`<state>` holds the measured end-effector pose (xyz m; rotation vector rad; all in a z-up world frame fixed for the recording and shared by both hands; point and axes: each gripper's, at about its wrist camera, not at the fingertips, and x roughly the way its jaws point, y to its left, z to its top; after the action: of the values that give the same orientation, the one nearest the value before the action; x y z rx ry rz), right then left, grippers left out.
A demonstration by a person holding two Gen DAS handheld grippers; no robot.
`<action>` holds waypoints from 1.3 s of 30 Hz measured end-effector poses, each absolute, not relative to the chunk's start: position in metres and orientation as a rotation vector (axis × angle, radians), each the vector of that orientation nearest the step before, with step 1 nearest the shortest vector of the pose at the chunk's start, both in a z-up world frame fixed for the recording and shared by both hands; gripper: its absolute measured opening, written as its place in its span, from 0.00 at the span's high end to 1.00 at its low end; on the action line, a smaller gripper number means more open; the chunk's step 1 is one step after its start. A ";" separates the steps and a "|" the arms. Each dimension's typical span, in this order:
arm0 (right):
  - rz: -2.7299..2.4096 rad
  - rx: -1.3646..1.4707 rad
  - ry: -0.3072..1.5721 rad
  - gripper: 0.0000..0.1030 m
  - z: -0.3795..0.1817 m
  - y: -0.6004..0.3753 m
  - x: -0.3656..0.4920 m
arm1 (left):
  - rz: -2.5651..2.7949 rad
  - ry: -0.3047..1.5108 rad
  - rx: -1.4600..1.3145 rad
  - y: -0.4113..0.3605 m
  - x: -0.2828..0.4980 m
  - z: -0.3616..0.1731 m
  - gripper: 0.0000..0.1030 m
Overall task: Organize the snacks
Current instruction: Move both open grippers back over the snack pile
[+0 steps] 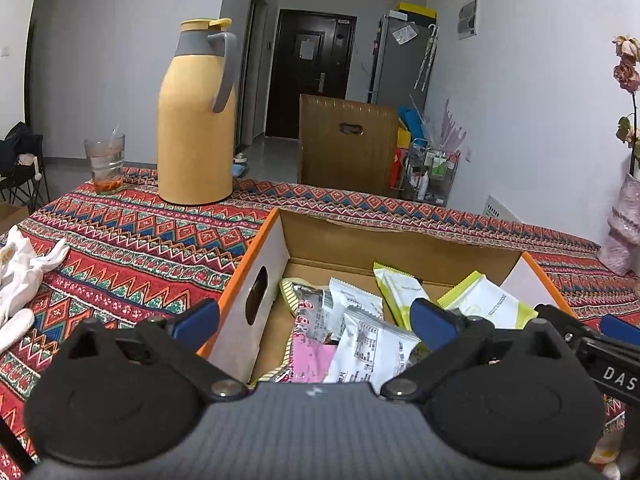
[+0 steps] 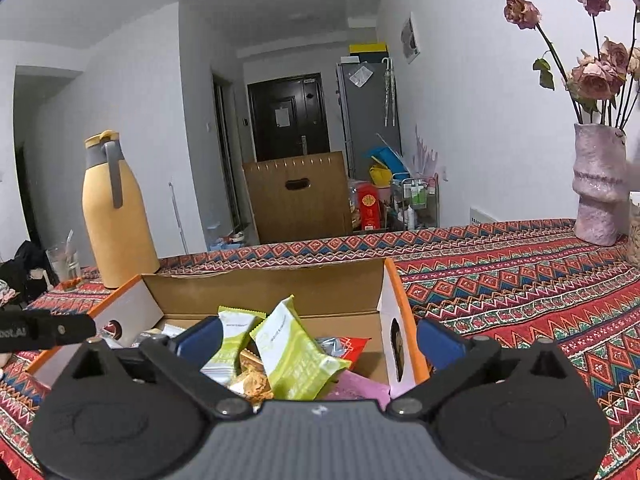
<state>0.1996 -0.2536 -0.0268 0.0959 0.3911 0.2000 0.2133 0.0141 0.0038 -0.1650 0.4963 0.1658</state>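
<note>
left gripper (image 1: 316, 318): fingers spread wide, empty, straddling the left wall of the cardboard box (image 1: 256, 272) | right gripper (image 2: 320, 340): spread wide, empty, straddling its right wall | snack packets (image 2: 294, 354): inside box, just ahead | counter (image 2: 520, 280): patterned cloth

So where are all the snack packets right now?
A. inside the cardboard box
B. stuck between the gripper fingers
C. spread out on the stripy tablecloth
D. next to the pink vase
A: the snack packets lie piled inside the open cardboard box, and both the left gripper and the right gripper stand open above them, holding nothing.
</note>
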 end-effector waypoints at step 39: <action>0.299 0.040 0.418 0.00 -0.004 -0.254 0.124 | 0.153 0.537 -0.114 0.024 0.150 0.015 0.00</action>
<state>0.1241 -0.2542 -0.0037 0.0402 0.4182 0.2986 0.1499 0.0238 0.0146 -0.1140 0.5372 0.1526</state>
